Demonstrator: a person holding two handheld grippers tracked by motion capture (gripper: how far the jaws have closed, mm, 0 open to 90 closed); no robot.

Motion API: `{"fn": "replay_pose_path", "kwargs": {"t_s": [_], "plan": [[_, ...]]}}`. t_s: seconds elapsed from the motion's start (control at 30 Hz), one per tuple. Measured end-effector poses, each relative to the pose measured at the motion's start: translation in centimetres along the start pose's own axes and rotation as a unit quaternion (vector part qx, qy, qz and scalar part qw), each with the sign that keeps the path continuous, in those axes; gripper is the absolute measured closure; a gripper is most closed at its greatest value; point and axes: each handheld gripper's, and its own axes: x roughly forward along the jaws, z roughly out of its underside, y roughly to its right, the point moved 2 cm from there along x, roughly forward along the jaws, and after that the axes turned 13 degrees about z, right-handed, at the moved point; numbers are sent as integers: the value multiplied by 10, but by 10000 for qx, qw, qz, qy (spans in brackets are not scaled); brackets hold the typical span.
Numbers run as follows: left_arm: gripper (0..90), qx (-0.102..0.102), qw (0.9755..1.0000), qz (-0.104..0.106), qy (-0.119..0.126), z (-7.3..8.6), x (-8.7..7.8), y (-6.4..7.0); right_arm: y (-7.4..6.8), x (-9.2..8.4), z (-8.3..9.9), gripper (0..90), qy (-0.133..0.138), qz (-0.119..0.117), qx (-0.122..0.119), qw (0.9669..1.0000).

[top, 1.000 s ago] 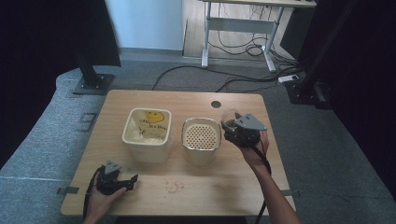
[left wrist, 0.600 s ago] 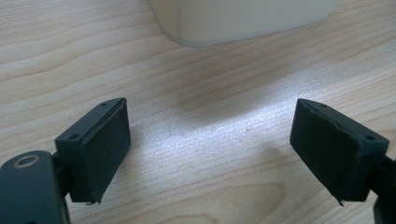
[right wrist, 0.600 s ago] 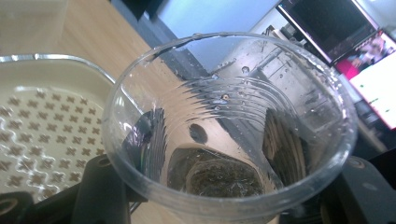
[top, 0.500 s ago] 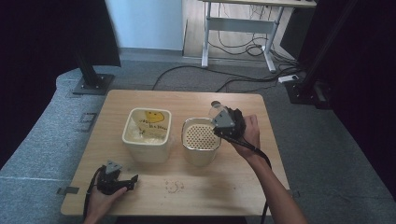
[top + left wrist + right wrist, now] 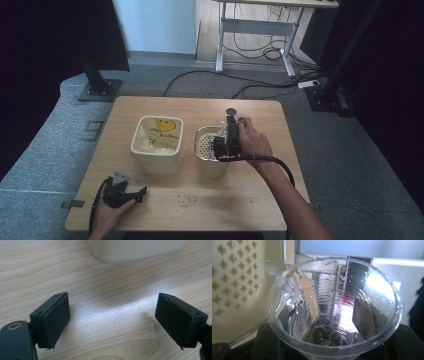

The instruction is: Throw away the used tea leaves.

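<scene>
High view: wooden table (image 5: 250, 200); cream bin (image 5: 156, 145) with smiley-printed bag, left of centre; perforated strainer pot (image 5: 210, 150) just beside it. Right gripper (image 5: 231, 142) over the pot's right rim, clamped on a clear plastic cup (image 5: 224, 123). Left gripper (image 5: 131, 194) resting near the front edge, released.

Left gripper view: jaws wide apart over bare wood, bin base beyond.

Right gripper view: cup (image 5: 334, 307) tilted toward the pot (image 5: 237, 285), water at its lip, dark clump (image 5: 325, 336) inside.
</scene>
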Motion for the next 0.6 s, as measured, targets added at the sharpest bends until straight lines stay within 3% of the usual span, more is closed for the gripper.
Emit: {"fn": "replay_pose_path", "kwargs": {"t_s": [0.03,0.07,0.1,0.13,0.17,0.23,0.3,0.33,0.37,0.4,0.5,0.53,0.57,0.6], "plan": [[126,-9,10000,13,-5,0,0,0,-6,1,-4,403,-33,99,-340,9994],[126,-13,10000,11,-4,0,0,0,-7,2,-7,403,-45,160,-491,9987],[126,-13,10000,11,-4,0,0,0,-7,2,-7,403,-45,160,-491,9987],[126,-14,10000,12,-3,0,-1,0,-12,2,-12,402,-27,372,-898,9953],[126,-18,10000,12,-2,0,-1,0,-13,2,-13,403,-5,409,-1067,9935],[126,-39,10000,14,6,0,-1,-1,-14,4,-16,403,39,513,-1324,9899],[126,-34,10000,11,4,0,-1,-1,-15,5,-15,403,3,562,-1372,9890],[126,-38,10000,6,8,0,-1,-2,-15,7,-15,402,20,756,-1811,9805],[126,-38,10000,6,8,0,-1,-2,-15,7,-15,402,20,756,-1811,9805],[126,-44,10000,5,9,0,-1,-2,-16,7,-14,402,24,849,-1942,9773],[126,-50,10000,-3,5,-1,0,-1,-16,7,-12,402,31,1135,-2359,9651],[126,-54,10000,-4,2,-1,-1,-1,-18,5,-13,402,111,1302,-2620,9562],[126,-54,10000,-4,2,-1,-1,-1,-18,5,-13,402,111,1302,-2620,9562],[126,-51,10000,-4,0,-1,-1,-2,-18,2,-15,403,256,1547,-2872,9449]]}}
